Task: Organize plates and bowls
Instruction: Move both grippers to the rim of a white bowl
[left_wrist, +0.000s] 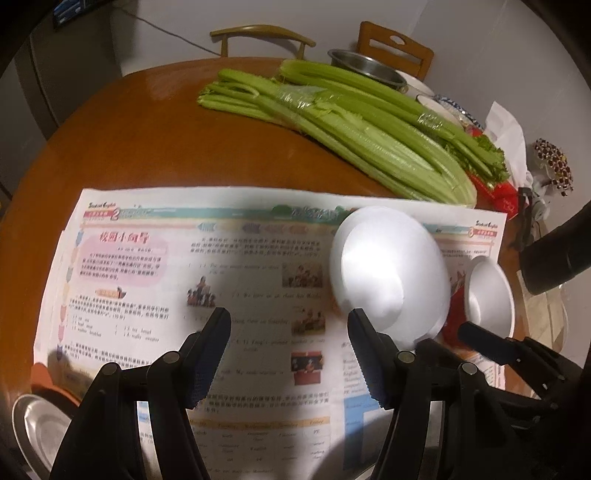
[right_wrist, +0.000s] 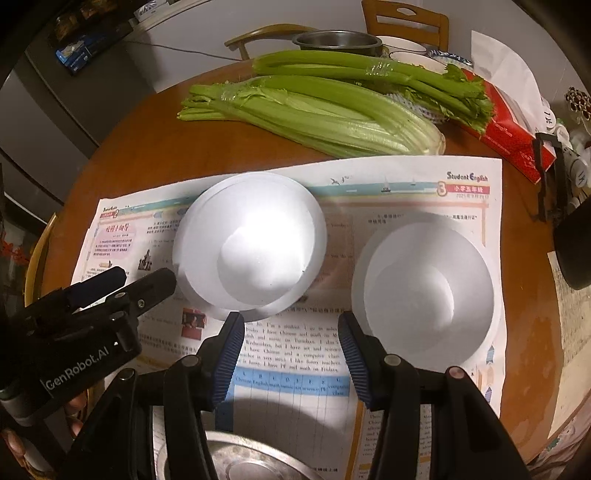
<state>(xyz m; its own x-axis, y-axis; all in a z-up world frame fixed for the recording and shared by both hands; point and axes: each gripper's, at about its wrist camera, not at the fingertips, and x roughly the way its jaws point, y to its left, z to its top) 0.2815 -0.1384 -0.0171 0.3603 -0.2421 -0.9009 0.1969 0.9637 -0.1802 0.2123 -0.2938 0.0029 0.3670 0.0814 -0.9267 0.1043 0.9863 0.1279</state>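
Two white round foam bowls (right_wrist: 251, 243) (right_wrist: 424, 291) upright on printed newspaper (right_wrist: 295, 369), round brown wooden table (right_wrist: 147, 140); both jaws parted, empty.

Two bowls (right_wrist: 251, 243) (right_wrist: 424, 291) sit side by side, apart, on a newspaper (right_wrist: 291, 369) spread over the table (right_wrist: 140, 147). Celery (right_wrist: 314, 110) lies behind the newspaper, with a metal pot (right_wrist: 336, 38) beyond it.

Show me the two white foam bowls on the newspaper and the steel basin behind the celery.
Left white foam bowl (right_wrist: 255, 254), right wrist view, on its inner floor.
Right white foam bowl (right_wrist: 417, 295), right wrist view, on its inner floor.
Round steel basin (right_wrist: 338, 40), right wrist view, on its rim.
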